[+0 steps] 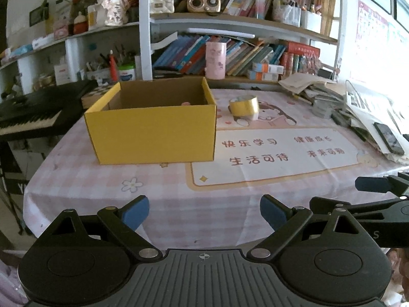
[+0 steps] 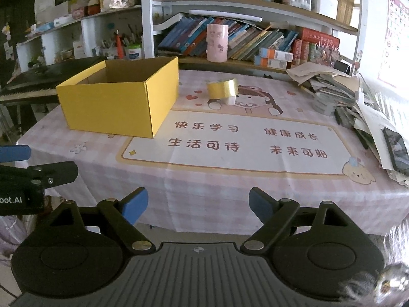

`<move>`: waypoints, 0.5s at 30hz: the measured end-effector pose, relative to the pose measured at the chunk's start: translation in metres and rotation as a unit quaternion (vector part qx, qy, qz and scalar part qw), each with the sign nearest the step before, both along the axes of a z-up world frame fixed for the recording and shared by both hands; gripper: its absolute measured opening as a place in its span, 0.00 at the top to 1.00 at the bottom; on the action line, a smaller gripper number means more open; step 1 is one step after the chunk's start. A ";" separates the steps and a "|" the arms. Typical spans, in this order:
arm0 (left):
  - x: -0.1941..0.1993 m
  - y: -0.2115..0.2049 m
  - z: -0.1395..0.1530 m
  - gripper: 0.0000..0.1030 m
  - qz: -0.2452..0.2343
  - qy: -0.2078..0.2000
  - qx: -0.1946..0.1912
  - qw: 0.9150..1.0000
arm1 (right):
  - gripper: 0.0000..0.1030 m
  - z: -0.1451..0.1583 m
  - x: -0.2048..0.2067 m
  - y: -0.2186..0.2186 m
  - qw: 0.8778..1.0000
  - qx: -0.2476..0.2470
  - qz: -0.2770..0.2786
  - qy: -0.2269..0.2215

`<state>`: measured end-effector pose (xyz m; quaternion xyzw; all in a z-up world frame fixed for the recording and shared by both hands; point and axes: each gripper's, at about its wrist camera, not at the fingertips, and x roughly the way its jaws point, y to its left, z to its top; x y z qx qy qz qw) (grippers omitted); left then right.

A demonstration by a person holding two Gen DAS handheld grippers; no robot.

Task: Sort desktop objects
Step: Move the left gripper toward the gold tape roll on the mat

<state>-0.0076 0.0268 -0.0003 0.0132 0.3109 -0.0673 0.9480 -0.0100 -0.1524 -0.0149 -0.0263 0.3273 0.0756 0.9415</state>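
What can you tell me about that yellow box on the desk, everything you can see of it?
The yellow box is an open-topped cardboard carton, bright yellow outside and plain brown inside, with no lid in sight. It stands upright on the pink checked table cover, left of the gold tape roll and apart from it. From the left wrist view, something small and pink peeks above its front wall from inside. Nothing else touches it.

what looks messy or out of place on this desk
The paper pile at the desk's right edge is slumped and askew, a phone resting on it. The tape roll sits loose beside the yellow box.
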 end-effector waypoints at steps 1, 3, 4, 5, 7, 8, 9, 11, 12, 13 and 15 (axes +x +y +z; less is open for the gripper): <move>0.001 -0.001 0.000 0.07 0.001 0.001 0.000 1.000 | 0.17 0.000 0.001 -0.001 1.000 -0.001 0.001 0.001; 0.005 -0.004 -0.001 0.07 0.000 0.003 -0.002 1.000 | 0.17 -0.001 0.003 -0.003 1.000 -0.004 0.002 0.004; 0.007 -0.007 -0.001 0.07 -0.002 0.005 -0.003 1.000 | 0.17 -0.001 0.004 -0.004 1.000 -0.006 0.002 0.004; 0.009 -0.009 -0.001 0.07 -0.005 0.007 -0.003 1.000 | 0.17 -0.001 0.005 -0.006 1.000 -0.007 0.001 0.004; 0.013 -0.015 -0.002 0.07 -0.014 0.009 -0.002 1.000 | 0.16 -0.001 0.008 -0.011 1.000 -0.008 -0.005 0.006; 0.015 -0.018 -0.002 0.07 -0.018 0.009 -0.001 1.000 | 0.16 -0.001 0.010 -0.014 1.000 -0.009 -0.007 0.007; 0.017 -0.021 -0.002 0.07 -0.021 0.009 -0.001 1.000 | 0.16 -0.001 0.012 -0.017 1.000 -0.009 -0.010 0.008; 0.023 -0.027 -0.002 0.07 -0.026 0.009 -0.002 1.000 | 0.16 -0.001 0.016 -0.021 1.000 -0.011 -0.013 0.010; 0.025 -0.030 -0.003 0.07 -0.028 0.010 -0.003 1.000 | 0.16 -0.002 0.019 -0.024 1.000 -0.013 -0.013 0.010; 0.028 -0.032 -0.003 0.07 -0.030 0.011 -0.003 0.999 | 0.16 -0.001 0.021 -0.027 1.000 -0.014 -0.014 0.011; 0.034 -0.039 -0.004 0.07 -0.034 0.013 -0.003 0.999 | 0.16 -0.001 0.025 -0.032 1.000 -0.016 -0.016 0.011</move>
